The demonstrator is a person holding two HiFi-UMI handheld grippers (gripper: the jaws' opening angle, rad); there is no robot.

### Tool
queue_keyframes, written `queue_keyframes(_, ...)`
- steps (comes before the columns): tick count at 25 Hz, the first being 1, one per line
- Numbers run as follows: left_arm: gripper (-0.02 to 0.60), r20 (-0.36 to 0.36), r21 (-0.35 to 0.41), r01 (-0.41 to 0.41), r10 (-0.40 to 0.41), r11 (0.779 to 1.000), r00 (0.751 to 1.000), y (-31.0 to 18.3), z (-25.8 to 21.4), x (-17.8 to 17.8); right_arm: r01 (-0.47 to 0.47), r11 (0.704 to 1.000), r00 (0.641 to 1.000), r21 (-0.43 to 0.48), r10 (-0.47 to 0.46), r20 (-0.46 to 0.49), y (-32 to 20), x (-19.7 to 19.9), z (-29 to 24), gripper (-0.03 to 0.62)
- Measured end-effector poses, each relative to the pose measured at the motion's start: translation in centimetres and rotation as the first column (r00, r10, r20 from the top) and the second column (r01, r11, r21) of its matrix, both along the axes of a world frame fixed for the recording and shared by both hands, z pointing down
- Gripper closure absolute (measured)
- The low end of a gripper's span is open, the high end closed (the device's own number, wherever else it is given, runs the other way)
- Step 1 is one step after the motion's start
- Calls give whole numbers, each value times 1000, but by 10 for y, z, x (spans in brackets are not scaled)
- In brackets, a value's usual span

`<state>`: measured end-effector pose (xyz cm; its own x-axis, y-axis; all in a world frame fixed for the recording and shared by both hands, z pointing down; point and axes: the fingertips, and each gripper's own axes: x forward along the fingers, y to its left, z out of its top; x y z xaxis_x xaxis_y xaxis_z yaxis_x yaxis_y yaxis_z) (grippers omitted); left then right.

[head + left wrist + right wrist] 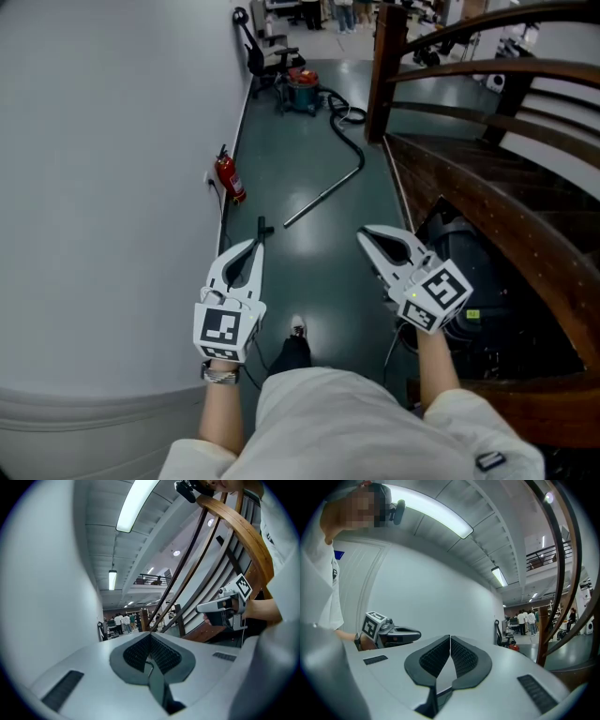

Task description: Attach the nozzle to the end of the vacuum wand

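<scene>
I stand on the dark green floor [319,272], and my shoe [298,326] shows just below my two tools. My left gripper [256,245] has its jaws shut tight with nothing in them. My right gripper [367,235] is the same: jaws together, nothing held. Both point level, down the hall.

Just past the tip of my left gripper, a small dark thing [262,227] lies on the floor. It may be the nozzle, but it is too small for me to tell. Close beside it is the near end of the vacuum wand [323,197], a long shiny tube lying flat on a slant. Its far end joins the black hose [345,131], which curls back to the vacuum [302,92] farther down the hall. A red fire extinguisher [230,178] stands by the wall on the left.

I think the joining has not begun, because I hold nothing yet. To do it well, I should get close and low first, then open my jaws wide before I reach. One gripper should hold the wand near its open end so it cannot roll. The other should take the nozzle by its neck. Then I line the two up straight and push along the tube, not sideways.
</scene>
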<state>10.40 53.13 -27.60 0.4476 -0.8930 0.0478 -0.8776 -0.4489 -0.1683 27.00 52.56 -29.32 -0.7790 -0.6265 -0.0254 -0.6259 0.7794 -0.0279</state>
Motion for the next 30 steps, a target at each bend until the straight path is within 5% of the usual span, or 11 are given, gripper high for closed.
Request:
queue_keyframes(7, 584, 7, 4, 14, -14, 1000, 1000, -47, 16, -8, 7, 1000, 1000, -18, -7, 10, -39, -4, 10, 568)
queue_keyframes(30, 584, 18, -35, 5, -4, 999, 1000, -298, 24, -80, -7, 999, 1000, -32, 7, 8, -280, -72, -1, 568)
